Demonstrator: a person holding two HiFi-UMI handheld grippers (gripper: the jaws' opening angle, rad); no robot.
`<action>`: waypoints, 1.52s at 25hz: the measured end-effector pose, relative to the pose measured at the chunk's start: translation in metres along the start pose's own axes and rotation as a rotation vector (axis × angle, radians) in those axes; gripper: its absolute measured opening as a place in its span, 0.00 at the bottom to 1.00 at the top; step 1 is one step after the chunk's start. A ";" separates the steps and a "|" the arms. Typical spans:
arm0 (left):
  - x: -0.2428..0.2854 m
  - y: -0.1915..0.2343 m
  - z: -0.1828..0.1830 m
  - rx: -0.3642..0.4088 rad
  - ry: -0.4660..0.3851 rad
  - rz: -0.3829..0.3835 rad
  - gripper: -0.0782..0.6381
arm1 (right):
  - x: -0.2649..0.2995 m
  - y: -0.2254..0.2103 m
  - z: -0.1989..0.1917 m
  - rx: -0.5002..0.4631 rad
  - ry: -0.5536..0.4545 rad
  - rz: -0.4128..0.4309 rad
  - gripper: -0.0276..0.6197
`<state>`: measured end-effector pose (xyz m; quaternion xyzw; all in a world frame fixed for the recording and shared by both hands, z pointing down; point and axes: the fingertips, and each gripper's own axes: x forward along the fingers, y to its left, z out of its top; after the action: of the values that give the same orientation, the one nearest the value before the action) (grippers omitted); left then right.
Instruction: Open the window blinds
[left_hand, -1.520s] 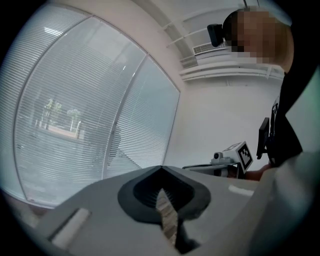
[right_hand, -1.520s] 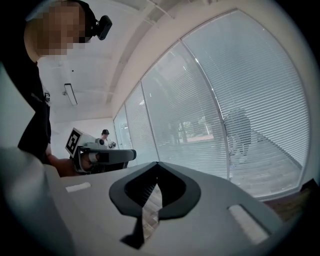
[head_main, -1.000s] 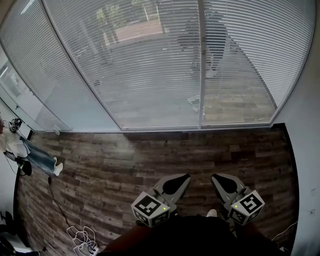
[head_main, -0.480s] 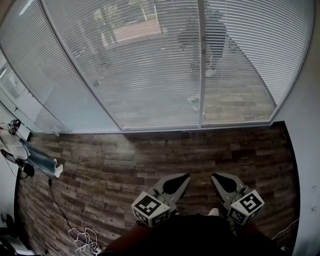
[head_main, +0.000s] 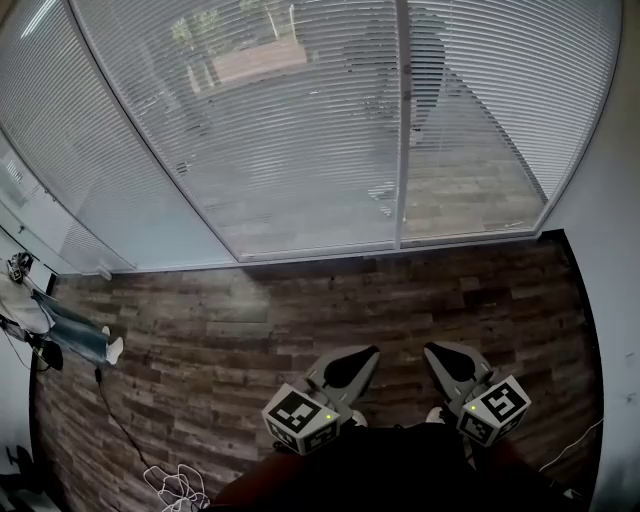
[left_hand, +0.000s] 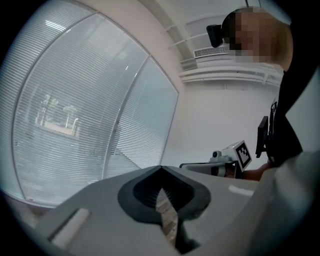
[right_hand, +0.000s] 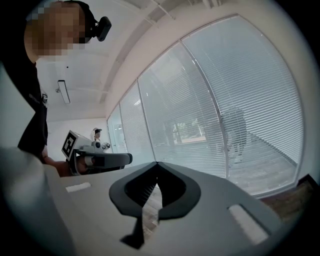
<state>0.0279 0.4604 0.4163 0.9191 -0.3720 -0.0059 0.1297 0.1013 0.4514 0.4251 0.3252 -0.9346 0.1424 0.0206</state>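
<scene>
Blinds (head_main: 300, 130), fully lowered, covered the curved glass wall straight ahead of both grippers and were well apart from them, across a strip of wood floor (head_main: 250, 310). The slats ran level, side to side, and each panel hung tall. The panels were divided by an upright post (head_main: 402, 140).

The left gripper (head_main: 372, 352) and right gripper (head_main: 430, 352) were held low and side by side, pointed toward the blinds, with neither clearly nearer. The post lay ahead, between the two.

Both pairs of jaws were closed, and nothing was held. No cord or wand could be made out. No brand or readable writing was seen, only square markers (head_main: 298, 413) on the gripper cubes.
</scene>
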 end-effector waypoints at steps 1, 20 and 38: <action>-0.003 0.004 -0.001 -0.002 0.003 -0.006 0.11 | 0.004 0.002 -0.001 0.000 0.002 -0.010 0.08; -0.026 0.047 -0.018 -0.058 0.025 -0.069 0.11 | 0.042 0.027 -0.024 0.017 0.073 -0.076 0.08; 0.104 0.098 0.020 -0.025 0.003 0.044 0.11 | 0.092 -0.109 0.037 -0.001 0.019 0.058 0.08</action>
<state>0.0338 0.3166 0.4298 0.9090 -0.3919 -0.0064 0.1420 0.0981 0.3039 0.4298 0.2966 -0.9435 0.1454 0.0258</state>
